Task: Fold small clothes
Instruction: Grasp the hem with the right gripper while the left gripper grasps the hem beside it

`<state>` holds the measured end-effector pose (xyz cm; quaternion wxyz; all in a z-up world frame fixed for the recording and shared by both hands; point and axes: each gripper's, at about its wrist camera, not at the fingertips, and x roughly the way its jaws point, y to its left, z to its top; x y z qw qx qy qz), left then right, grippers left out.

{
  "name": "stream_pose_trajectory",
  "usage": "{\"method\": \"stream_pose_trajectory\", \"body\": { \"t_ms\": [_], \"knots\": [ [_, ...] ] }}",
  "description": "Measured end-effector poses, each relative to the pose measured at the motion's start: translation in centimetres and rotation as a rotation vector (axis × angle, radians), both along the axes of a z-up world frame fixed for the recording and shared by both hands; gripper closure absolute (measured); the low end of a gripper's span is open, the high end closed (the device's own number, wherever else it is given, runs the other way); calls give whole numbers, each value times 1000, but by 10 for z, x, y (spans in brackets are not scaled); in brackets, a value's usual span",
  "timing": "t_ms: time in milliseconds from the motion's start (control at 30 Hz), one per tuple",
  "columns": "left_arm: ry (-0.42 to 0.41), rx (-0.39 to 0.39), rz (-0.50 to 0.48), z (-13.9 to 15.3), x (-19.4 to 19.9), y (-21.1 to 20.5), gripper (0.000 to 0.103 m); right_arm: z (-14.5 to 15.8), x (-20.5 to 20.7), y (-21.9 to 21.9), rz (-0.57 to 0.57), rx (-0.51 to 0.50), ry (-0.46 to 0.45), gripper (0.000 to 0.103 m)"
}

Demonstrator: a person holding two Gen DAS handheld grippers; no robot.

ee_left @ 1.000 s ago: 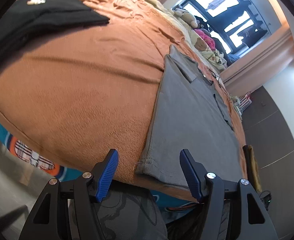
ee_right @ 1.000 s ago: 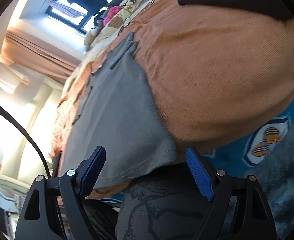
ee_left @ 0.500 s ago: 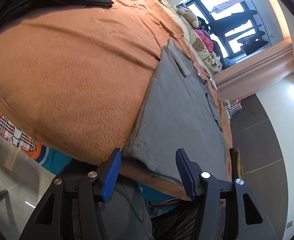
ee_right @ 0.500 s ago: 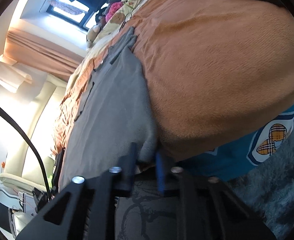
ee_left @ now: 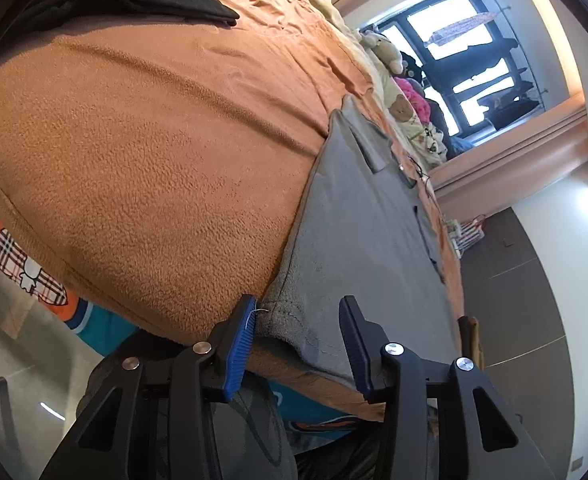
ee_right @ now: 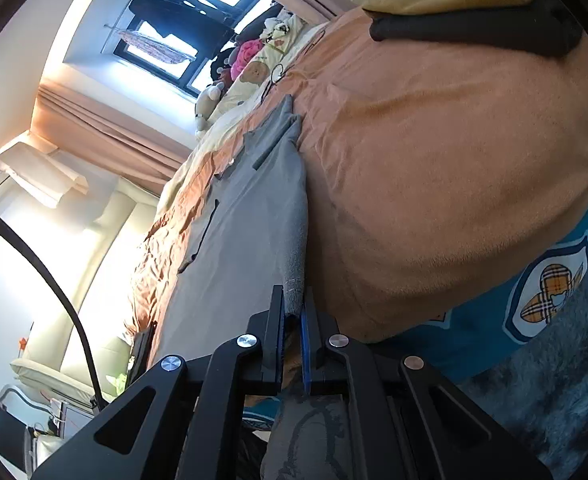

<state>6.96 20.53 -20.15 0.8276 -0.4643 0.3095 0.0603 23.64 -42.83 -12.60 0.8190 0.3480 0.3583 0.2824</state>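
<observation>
Right wrist view showed one grey shirt (ee_right: 250,216) spread flat on the orange blanket (ee_right: 454,168), its near corner pinched in the clenched right hand-held gripper (ee_right: 293,312). Left hand-held gripper (ee_left: 294,324) stood released, two fingers straddling the shirt's other hem corner.

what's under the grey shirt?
The grey shirt lies flat on the orange blanket, which shows all around it. Anything beneath the shirt itself is covered.
</observation>
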Motion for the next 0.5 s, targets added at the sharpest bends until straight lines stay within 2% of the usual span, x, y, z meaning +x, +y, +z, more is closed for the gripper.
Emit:
{"method": "stream_pose_trajectory", "body": {
  "t_ms": [133, 267, 433, 467, 500],
  "knots": [
    [-1, 1, 14, -1, -1, -2, 59, -4, 4, 6, -7, 2, 1, 100],
    [2, -8, 40, -4, -4, 1, 66, -5, 5, 10, -4, -15, 19, 99],
    [-9, -21, 51, -7, -7, 2, 69, -11, 13, 16, 4, -16, 63, 98],
    [-9, -24, 51, -7, -7, 3, 69, -12, 15, 17, 3, -22, 74, 95],
    [-8, -26, 50, -7, -7, 3, 69, -13, 17, 18, 2, -27, 86, 87]
  ]
}}
